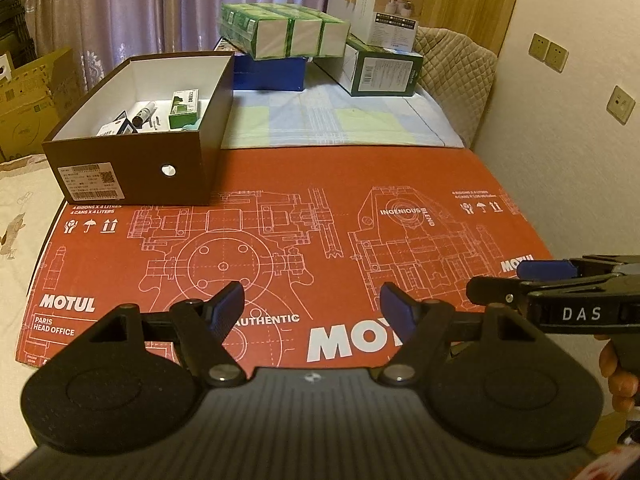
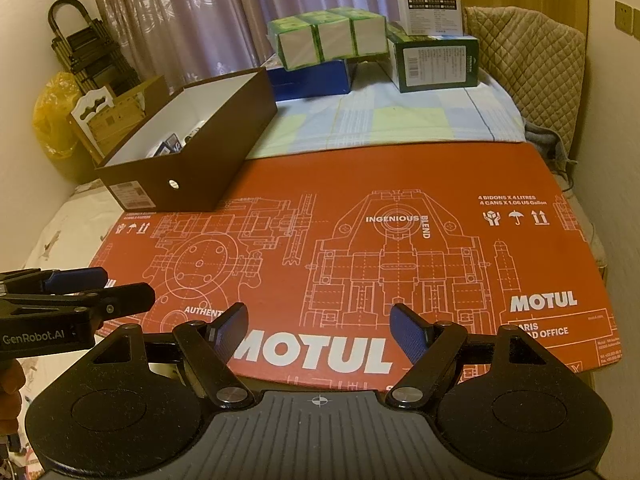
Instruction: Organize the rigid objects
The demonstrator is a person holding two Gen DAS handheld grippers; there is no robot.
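Tongs: left gripper (image 1: 312, 304) and right gripper (image 2: 319, 326) both released, nothing between jaws, above red cardboard (image 1: 320, 200).
Brown box (image 1: 132, 168): far-left on cardboard, open-topped.
Contents: green carton (image 1: 185, 109), dark tube (image 1: 145, 114), small packets.

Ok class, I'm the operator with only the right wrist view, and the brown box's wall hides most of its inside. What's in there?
Observer: A small green carton stands inside the brown box.
Operator: Anything beside it?
Observer: A pen-like tube lies next to it on the box floor.
Operator: What's behind my right gripper?
Observer: A hand grips its handle from below.
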